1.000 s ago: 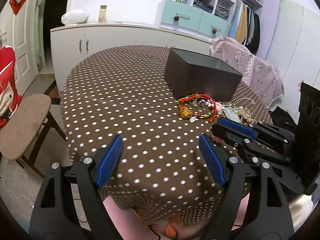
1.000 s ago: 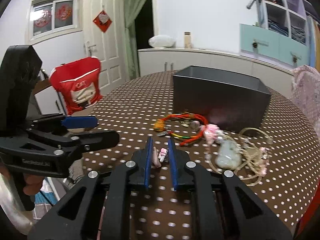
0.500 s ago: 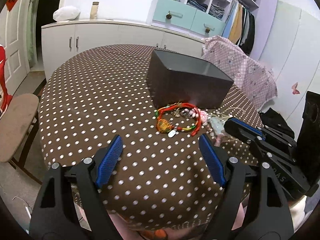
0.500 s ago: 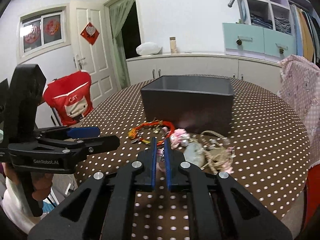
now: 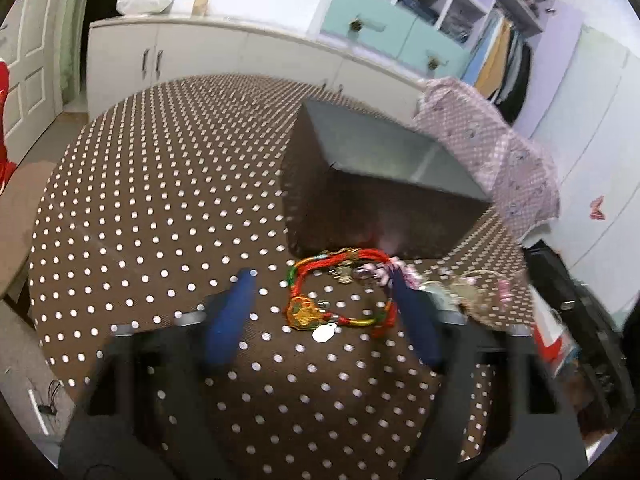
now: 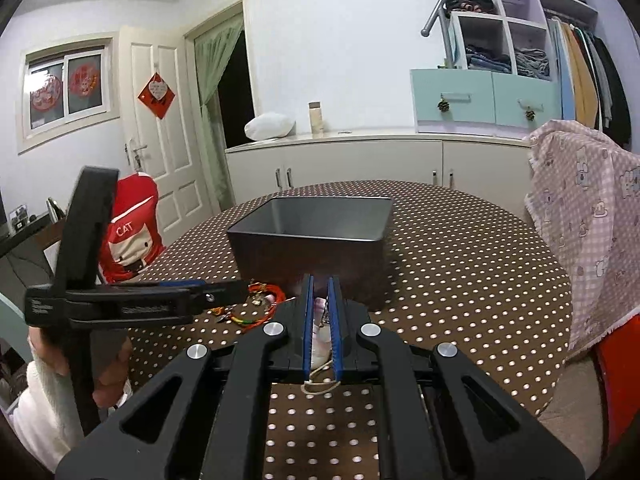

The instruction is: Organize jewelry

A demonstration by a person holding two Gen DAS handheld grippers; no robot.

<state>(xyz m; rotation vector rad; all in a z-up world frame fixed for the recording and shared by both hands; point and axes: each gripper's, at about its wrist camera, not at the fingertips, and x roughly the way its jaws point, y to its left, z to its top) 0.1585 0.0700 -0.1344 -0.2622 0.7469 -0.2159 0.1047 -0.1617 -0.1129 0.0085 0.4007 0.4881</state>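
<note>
Right wrist view, nearest first: right gripper [image 6: 320, 308] clenched on a pale pink beaded piece [image 6: 320, 330], a loop of cream cord hanging out below the blue pads, all lifted off the polka-dot tablecloth [image 6: 460, 280]. Just beyond the fingertips, the dark grey box [image 6: 312, 248], open at the top and seemingly bare inside, set toward the middle of the round tabletop. Best handled, by judgement, by keeping the clamp firm, carrying the piece high enough to clear the near wall, and releasing only once the dangling cord hangs inside the rim, lest it snag on the edge. Left wrist view, blurred: left gripper [image 5: 324, 312] with jaws closing around the red and orange cord bracelet [image 5: 340, 292], pads apparently not yet pressing on it; bracelet flat on the cloth near the tabletop's near edge, against the box's near wall, a gold charm and a silver tag at its near side. Advisable there to pinch the cord itself rather than the charm. Beside the bracelet toward the tabletop's right edge, a tangle of pale beads and a jade-coloured pendant [image 5: 468, 288], still to be sorted. Beyond the far edge, white cabinets [image 6: 360, 160].
</note>
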